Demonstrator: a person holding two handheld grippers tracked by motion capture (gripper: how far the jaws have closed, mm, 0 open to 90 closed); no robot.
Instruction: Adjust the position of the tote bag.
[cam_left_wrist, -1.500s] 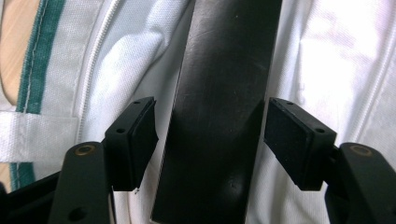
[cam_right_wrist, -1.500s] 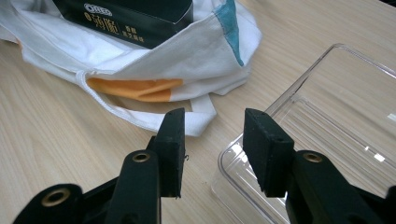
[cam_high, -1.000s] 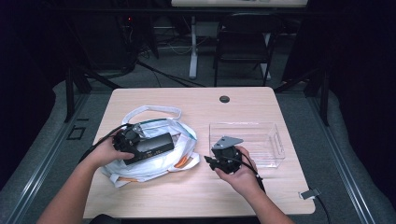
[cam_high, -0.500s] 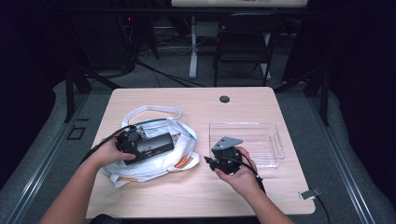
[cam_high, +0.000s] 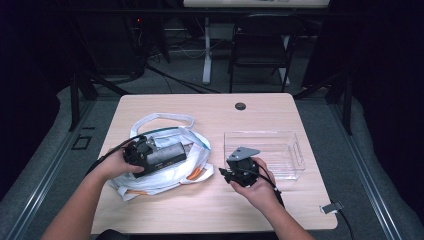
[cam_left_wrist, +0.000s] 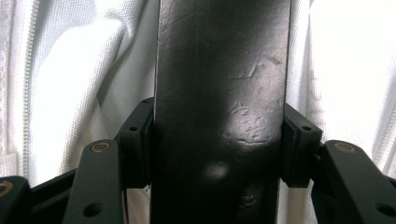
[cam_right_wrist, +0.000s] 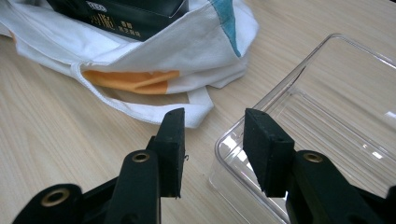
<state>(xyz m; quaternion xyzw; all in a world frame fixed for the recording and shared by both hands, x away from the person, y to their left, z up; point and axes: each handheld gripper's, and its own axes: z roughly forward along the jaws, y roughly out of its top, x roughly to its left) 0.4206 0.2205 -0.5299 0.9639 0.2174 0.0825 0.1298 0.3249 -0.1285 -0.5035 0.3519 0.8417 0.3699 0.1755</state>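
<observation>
One white cloth bag (cam_high: 165, 172) on light wooden table (cam_high: 210, 215). Left gripper (cam_left_wrist: 212, 154) fingers clamp one black rectangular box (cam_high: 162, 157) over bag. At 3 o'clock, right gripper (cam_right_wrist: 212, 149) fingers parted, empty, beside one clear plastic tray (cam_high: 290, 150).

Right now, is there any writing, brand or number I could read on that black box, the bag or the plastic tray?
black box: gold characters and a small white label on its side in the right gripper view, too blurred and cut off to read.
white tote bag: teal and orange colour patches, no readable words.
clear plastic tray: no text seen.
left tool, shut on the black box: no markings.
</observation>
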